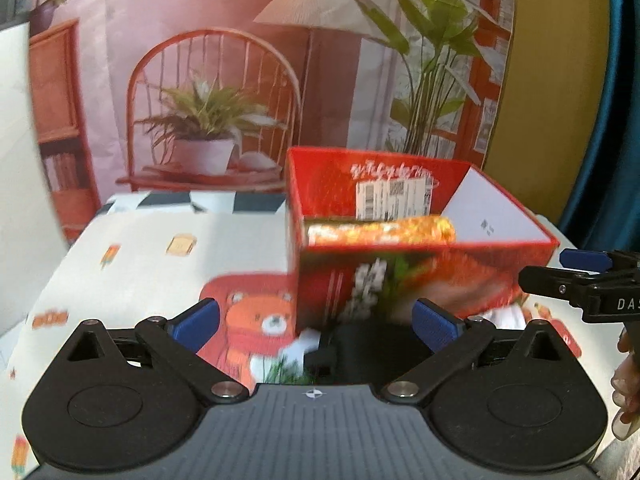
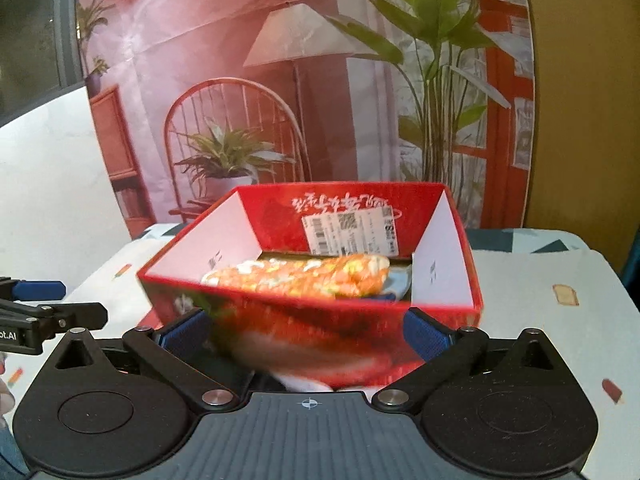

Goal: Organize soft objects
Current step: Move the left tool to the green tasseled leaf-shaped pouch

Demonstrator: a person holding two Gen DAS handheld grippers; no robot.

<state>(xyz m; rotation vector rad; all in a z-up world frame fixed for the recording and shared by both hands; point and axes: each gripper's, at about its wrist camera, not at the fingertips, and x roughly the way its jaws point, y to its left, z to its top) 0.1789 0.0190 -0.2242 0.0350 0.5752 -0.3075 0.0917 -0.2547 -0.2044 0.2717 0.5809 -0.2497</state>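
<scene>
Left wrist view: left gripper (image 1: 316, 322) jaws spread wide and empty, blue pads (image 1: 196, 324) clear of everything; red box (image 1: 400, 280) stands open-topped on the printed cloth (image 1: 132, 264) just ahead, an orange roll (image 1: 380, 232) lying inside near the front wall, and the right gripper (image 1: 584, 276) enters at the right edge. Right wrist view: right gripper (image 2: 308, 332) jaws likewise wide apart, the box's (image 2: 360, 332) front wall lying between the pads, contact uncertain through blur; roll (image 2: 304, 276) lies across the box floor below the white label (image 2: 352, 228).
</scene>
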